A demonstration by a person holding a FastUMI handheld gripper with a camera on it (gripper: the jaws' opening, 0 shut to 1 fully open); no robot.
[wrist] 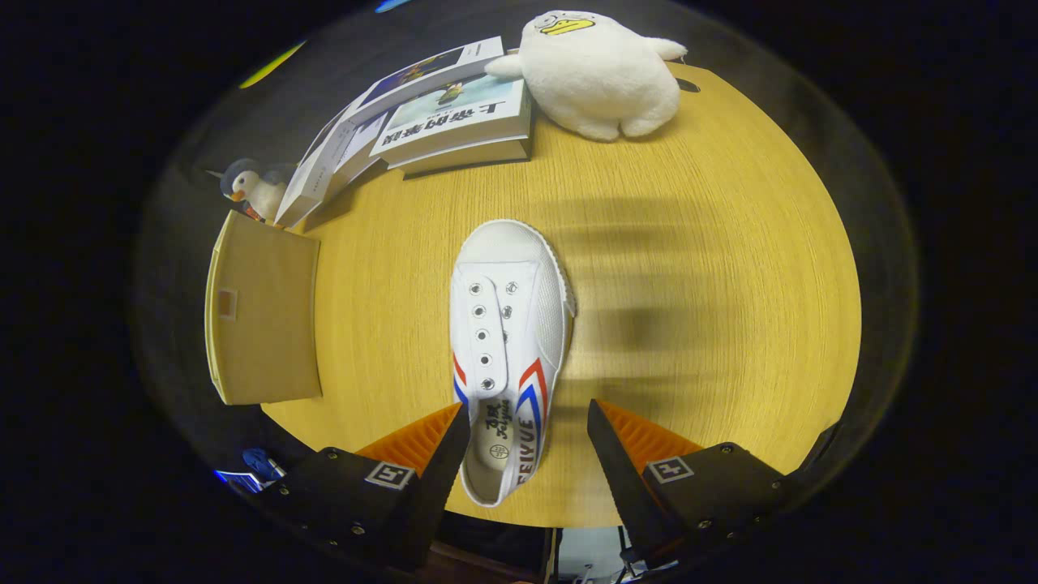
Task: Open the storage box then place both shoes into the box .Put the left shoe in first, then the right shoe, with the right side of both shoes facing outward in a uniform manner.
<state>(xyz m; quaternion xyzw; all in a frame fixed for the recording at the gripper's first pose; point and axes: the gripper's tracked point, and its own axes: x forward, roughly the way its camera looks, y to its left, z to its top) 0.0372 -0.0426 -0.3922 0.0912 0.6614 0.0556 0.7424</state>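
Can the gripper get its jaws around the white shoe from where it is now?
Probably yes. The gripper is open, and the white shoe lies with its heel between the jaws, against the left one, toe pointing away. Nothing blocks it on the table.

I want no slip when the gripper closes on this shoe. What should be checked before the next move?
1. Gripper open: ok.
2. Heel of white shoe between the fingers: ok, nearer one finger.
3. Fingers pressing the shoe: not ok, not yet.
4. Which shoe, left or right: cannot tell.
5. Storage box open: cannot tell.
6. Second shoe's whereabouts: cannot tell.
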